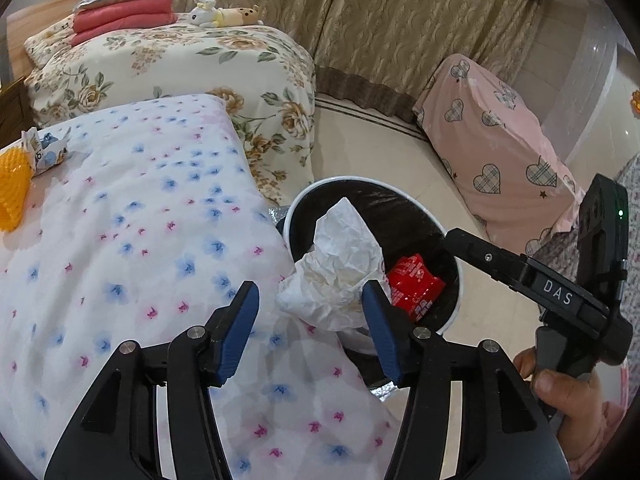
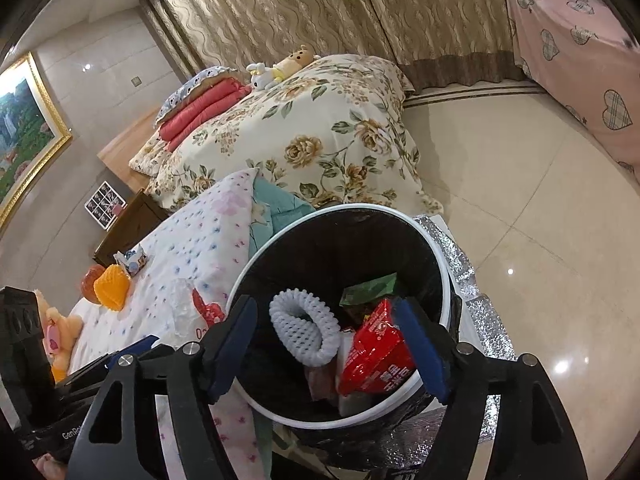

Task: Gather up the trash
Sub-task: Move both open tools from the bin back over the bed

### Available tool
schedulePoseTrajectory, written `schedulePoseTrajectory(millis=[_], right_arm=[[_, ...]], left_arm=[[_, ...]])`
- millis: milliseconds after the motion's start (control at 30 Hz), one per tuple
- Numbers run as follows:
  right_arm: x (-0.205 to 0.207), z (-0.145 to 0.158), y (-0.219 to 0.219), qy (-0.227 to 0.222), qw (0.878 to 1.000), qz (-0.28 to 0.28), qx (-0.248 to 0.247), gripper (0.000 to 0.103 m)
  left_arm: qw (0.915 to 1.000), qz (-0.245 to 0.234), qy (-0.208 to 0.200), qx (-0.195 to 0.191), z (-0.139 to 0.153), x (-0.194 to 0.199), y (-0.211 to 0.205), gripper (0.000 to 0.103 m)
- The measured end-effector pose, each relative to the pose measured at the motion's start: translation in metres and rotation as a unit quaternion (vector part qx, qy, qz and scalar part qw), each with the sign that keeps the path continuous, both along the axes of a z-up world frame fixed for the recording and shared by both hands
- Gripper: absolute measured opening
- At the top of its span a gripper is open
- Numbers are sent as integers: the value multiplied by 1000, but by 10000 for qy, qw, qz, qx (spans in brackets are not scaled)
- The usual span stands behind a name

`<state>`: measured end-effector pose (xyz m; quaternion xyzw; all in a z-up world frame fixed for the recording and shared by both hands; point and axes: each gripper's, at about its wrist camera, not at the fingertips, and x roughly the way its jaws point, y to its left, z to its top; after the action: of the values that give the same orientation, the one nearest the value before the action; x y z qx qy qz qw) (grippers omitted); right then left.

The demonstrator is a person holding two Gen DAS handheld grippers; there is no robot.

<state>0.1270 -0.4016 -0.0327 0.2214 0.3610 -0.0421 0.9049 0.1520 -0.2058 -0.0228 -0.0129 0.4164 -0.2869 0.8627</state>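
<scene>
We are holding our left tongs (image 1: pixel 312 304) wide open over the bed edge, and the white paper (image 1: pixel 340 268) is sitting between the tips, loose, above the bin (image 1: pixel 452 312). We are holding our right tongs (image 2: pixel 328 332) wide open over the bin (image 2: pixel 280 236), gripping nothing, with the red wrapper (image 2: pixel 376 352) and white foam net (image 2: pixel 304 328) lying inside it.

Plush toys (image 1: pixel 224 14) lie on the floral bedspread (image 1: pixel 180 68) beside folded blankets (image 1: pixel 124 20).
</scene>
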Motion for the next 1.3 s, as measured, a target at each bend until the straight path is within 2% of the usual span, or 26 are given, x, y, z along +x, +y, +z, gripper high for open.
schedulePoseTrajectory(millis=[267,500,833,1300], right_arm=[[-5,10,2,-141,9999,-46,-11,75],[-3,11,18,-151,9998,131,12,76],[16,8,66,-129,9978,652,46,84],[50,-1,137,-33,9902,1397,59,86]], left_arm=[[9996,35,-191,-180,15,-8,8,59],[9994,250,-154,-175,9,-9,29,59],[9954,949,-5,-112,-9,-3,89,59],[9815,1910,105,-117,-20,14,181,60]])
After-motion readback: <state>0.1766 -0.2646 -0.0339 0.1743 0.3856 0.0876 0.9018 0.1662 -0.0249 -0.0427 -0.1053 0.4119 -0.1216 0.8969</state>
